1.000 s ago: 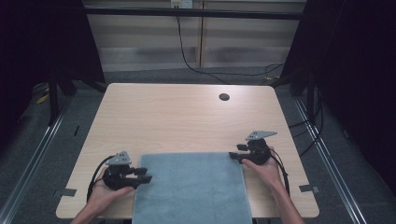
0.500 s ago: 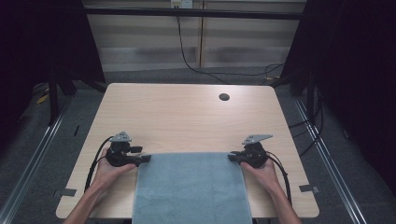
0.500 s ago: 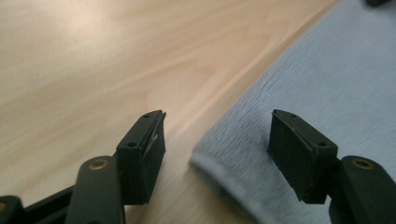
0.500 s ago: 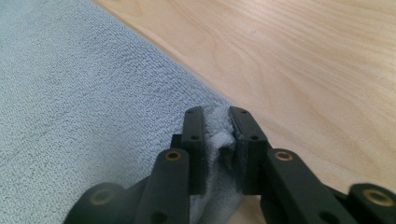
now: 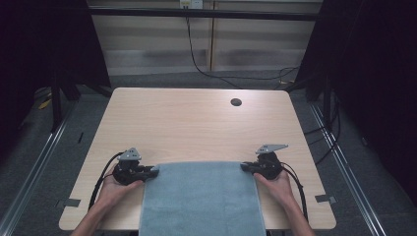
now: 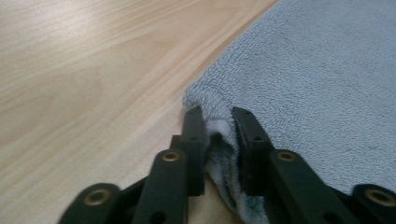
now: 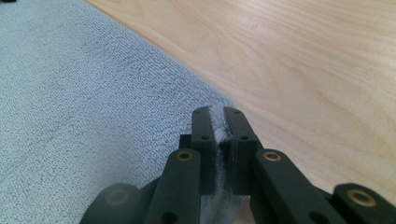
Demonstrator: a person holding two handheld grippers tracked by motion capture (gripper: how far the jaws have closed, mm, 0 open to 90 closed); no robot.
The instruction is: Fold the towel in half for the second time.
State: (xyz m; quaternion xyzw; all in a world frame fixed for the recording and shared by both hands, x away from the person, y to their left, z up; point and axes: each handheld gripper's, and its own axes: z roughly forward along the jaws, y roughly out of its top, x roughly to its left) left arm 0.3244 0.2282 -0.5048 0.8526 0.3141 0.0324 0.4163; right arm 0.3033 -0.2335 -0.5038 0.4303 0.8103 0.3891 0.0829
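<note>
My towel is plain grey-blue terry, unpatterned. My desk is pale beige with light wood grain and 1 dark round hole. My 2 tools, left tool and right tool, are black.

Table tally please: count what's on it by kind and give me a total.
Grey-blue towel: 1
Hand-held grippers: 2, left and right, each claw shut on a far towel corner
Total: 3
</note>
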